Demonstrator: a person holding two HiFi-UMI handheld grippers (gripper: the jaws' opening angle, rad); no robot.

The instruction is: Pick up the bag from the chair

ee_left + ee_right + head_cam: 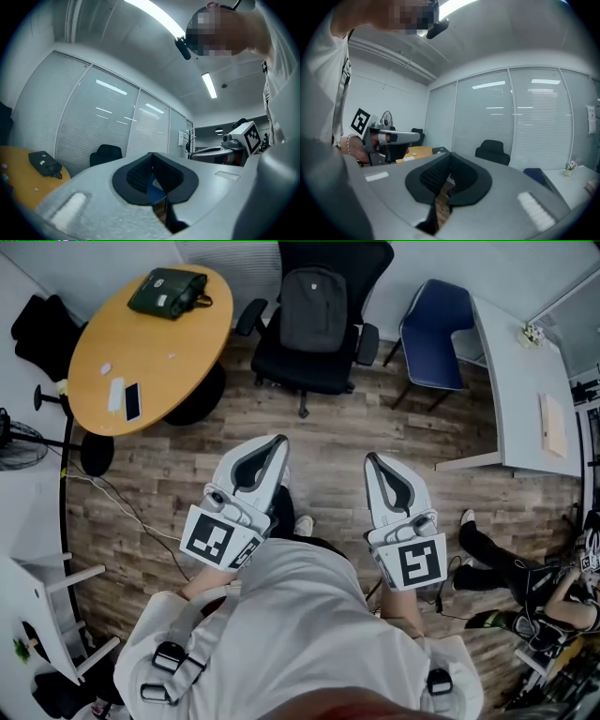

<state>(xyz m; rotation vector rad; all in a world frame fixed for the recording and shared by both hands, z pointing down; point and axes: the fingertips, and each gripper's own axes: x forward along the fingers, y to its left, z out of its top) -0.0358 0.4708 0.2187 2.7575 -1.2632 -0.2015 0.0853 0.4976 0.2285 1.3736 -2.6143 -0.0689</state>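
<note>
A grey backpack (314, 308) stands upright on the seat of a black office chair (302, 367) at the far middle of the head view. Both grippers are held low in front of the person, well short of the chair, pointing toward it. My left gripper (278, 441) is shut with nothing in it; its jaws meet tip to tip in the left gripper view (151, 155). My right gripper (371, 458) is likewise shut and empty (450, 157). The black chair (105, 153) shows far off over the left jaws and again, as the chair (493, 151), over the right jaws.
A round wooden table (178, 348) at the far left carries a dark pouch (169, 292), a phone (132, 401) and a white object (115, 395). A blue chair (436, 334) and a white desk (520, 399) stand at right. Another person (525, 582) sits at lower right. A cable (122, 502) crosses the floor.
</note>
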